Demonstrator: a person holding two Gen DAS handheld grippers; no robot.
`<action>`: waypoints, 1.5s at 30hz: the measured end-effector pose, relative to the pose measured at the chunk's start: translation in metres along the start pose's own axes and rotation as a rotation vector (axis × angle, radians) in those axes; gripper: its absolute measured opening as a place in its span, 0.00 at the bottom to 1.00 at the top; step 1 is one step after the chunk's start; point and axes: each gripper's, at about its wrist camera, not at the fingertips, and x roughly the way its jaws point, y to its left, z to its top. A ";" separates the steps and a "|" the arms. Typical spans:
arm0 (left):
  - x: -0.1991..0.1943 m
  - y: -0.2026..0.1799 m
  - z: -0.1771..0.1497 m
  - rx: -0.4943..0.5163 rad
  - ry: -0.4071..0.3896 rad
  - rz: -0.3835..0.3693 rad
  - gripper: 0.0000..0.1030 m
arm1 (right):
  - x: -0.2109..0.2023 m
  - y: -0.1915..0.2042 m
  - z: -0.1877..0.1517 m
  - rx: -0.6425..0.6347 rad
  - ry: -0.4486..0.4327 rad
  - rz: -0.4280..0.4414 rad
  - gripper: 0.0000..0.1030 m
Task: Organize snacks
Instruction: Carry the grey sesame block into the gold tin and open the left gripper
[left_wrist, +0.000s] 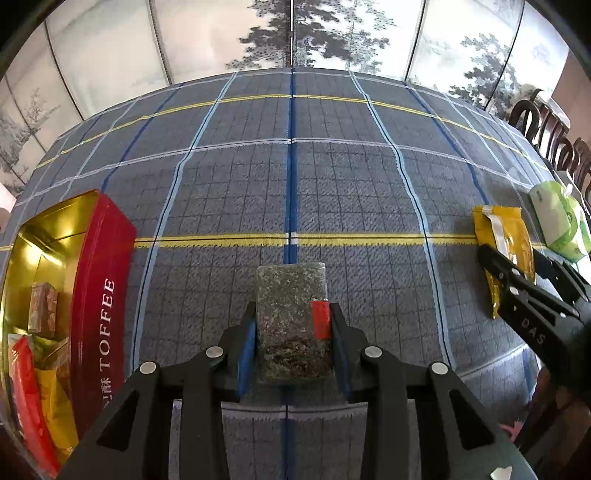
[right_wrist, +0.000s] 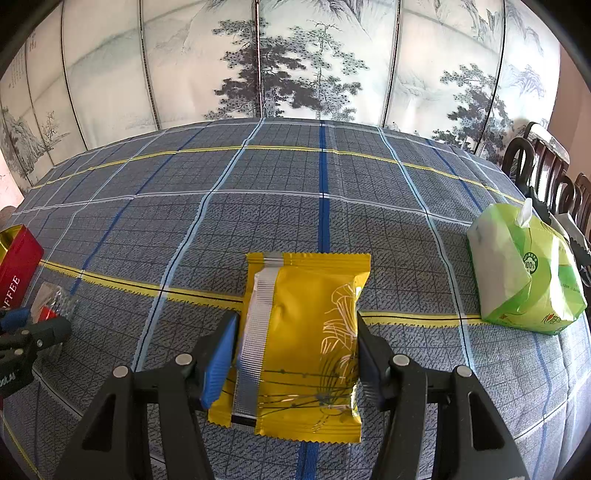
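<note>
My left gripper (left_wrist: 291, 317) is shut on a clear pack of dark green seaweed snack (left_wrist: 291, 306) with a red label, held just above the checked cloth. A red TOFFEE tin (left_wrist: 99, 288) with a gold inside stands open at the left, with several snack packs in it. My right gripper (right_wrist: 295, 332) has its jaws on both sides of a yellow snack pack (right_wrist: 306, 332) that lies on the cloth; the pads touch its sides. The yellow pack (left_wrist: 504, 240) and the right gripper (left_wrist: 517, 273) also show at the right of the left wrist view.
A green and white pack of wipes (right_wrist: 524, 273) lies at the right, near dark wooden chairs (right_wrist: 546, 173). The table carries a grey-blue checked cloth (right_wrist: 295, 206). A painted folding screen (right_wrist: 295, 59) stands behind the table. The tin's corner (right_wrist: 14, 269) shows at far left.
</note>
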 end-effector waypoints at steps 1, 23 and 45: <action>-0.001 0.000 -0.001 0.002 0.000 -0.001 0.31 | 0.000 0.000 0.000 0.000 0.000 0.000 0.58; -0.087 0.026 -0.018 0.059 -0.119 -0.009 0.31 | -0.001 0.000 0.000 0.000 0.000 0.001 0.58; -0.109 0.206 -0.033 -0.137 -0.103 0.185 0.31 | -0.001 0.000 0.000 0.000 0.000 0.001 0.58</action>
